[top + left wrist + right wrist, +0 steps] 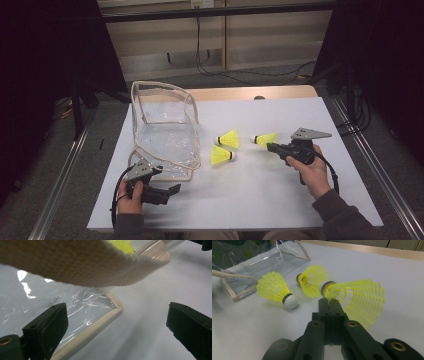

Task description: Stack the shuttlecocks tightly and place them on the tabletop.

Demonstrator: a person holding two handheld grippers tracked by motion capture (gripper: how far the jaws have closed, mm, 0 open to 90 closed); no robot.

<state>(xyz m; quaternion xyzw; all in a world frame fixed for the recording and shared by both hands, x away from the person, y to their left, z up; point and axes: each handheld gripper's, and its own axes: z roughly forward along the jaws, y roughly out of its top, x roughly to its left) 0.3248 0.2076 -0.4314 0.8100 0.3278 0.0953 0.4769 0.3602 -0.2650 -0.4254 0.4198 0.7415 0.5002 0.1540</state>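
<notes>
The right gripper [329, 301] has its jaws pressed together on the skirt of one yellow shuttlecock [357, 300], near the right edge of the desk [280, 200], probably so it can go into the clear bag [165, 135] lying at the left side. The left gripper [117, 322] waits with jaws spread beside the bag's beige rim – likely to hold it open. Two other shuttlecocks [223, 148] lie between; the woven strap [82, 265] hides most of the bag's inside.
</notes>
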